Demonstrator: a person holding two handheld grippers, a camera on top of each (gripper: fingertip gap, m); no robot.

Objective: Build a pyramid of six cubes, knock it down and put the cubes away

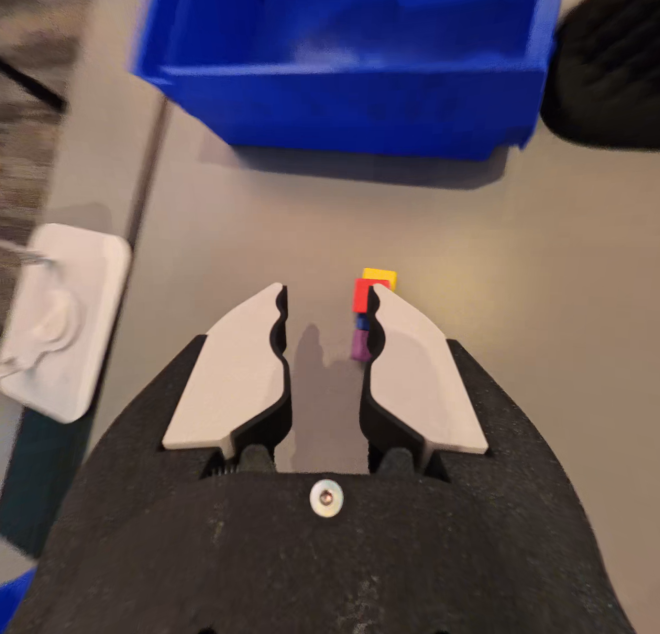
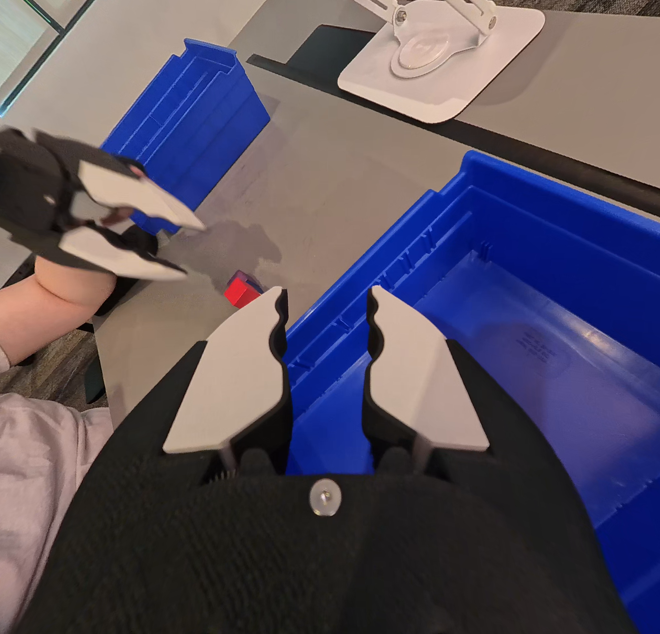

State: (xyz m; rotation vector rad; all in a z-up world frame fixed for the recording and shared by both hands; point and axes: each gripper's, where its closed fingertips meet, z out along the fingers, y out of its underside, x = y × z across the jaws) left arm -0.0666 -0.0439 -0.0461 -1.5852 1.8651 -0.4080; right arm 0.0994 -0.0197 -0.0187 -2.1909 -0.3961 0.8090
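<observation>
The left tongs [image 1: 326, 289] hang open above the grey table [image 1: 500, 259], nothing between their pale fingers [image 1: 235, 366], only the tool's own shadow on the tabletop in the gap. Just beside the right-hand fingertip, at about one o'clock from the gap, lies a small cluster of cubes: a yellow cube [image 1: 380, 275] farthest off, a red cube [image 1: 362, 295] touching it on the near side, then a blue cube [image 1: 361, 322] and a purple cube [image 1: 360, 345], in a close row running back toward the camera. The finger hides part of the row, so any further cubes cannot be told. A big blue bin [image 1: 357, 116] stands at twelve o'clock, blurred, well beyond the cubes. A white stand base [image 1: 64, 320] sits at nine o'clock.

The right tongs [image 2: 326, 291] are also open and empty, poised over the near wall of a blue bin [image 2: 535, 384], whose visible floor shows no cubes. At eleven o'clock from their tips the red cube [image 2: 240, 292] lies on the table with a bit of purple behind it. The left tongs [image 2: 194, 248] show at nine o'clock, blurred, above the table, with a second blue bin [image 2: 193, 116] behind them at eleven o'clock.
</observation>
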